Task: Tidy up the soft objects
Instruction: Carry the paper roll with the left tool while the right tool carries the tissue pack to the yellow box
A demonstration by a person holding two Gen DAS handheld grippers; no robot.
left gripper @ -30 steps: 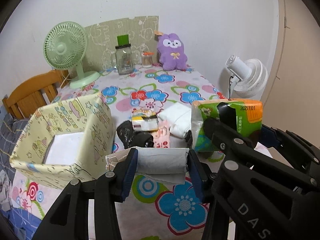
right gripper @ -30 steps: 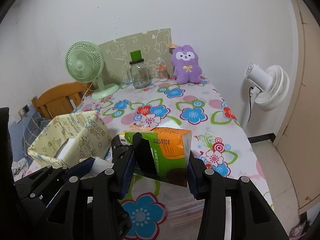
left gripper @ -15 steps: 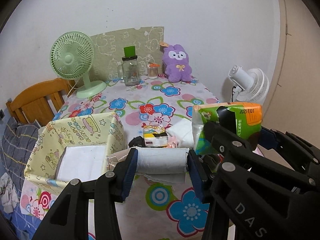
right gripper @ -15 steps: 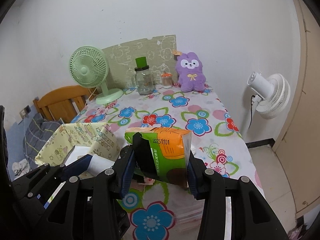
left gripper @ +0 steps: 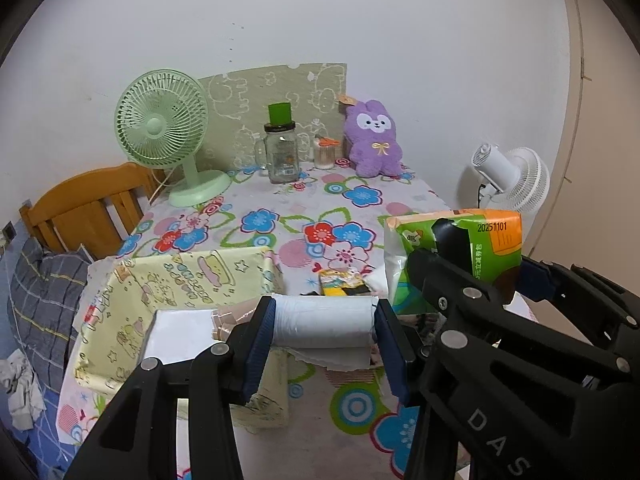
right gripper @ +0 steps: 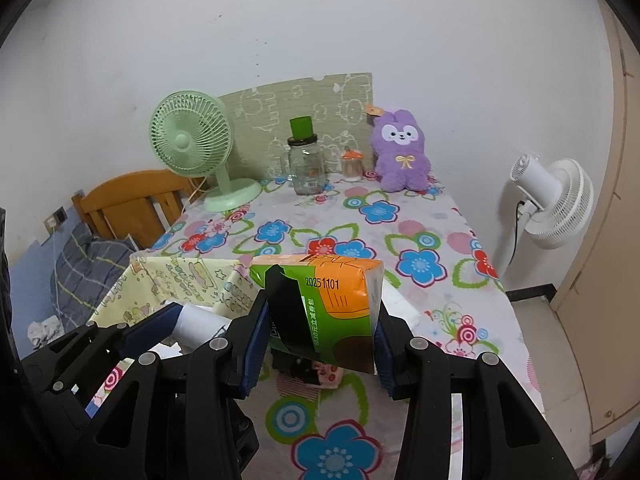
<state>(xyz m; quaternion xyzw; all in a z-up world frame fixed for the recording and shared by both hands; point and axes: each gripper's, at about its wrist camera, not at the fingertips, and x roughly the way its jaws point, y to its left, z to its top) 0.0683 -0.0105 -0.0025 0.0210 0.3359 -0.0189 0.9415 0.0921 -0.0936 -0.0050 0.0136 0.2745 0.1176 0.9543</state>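
We grip one white roll [left gripper: 323,321] crosswise in our left tool [left gripper: 324,330], its pads pinching both ends, held above the near edge of one yellow patterned box [left gripper: 176,276] on the floral worktop [left gripper: 280,216]. Our right tool [right gripper: 318,334] clamps one green-and-orange tissue pack [right gripper: 324,304], raised just right of the roll. Only the left view shows the box's white interior and a small pile of packets [left gripper: 344,282] ahead of the roll; the right view hides these behind the pack. Beyond both tools stand one green fan [right gripper: 192,140], one glass jar [right gripper: 306,164], one purple plush [right gripper: 400,152]. One white fan [right gripper: 556,200] stands off to the right.
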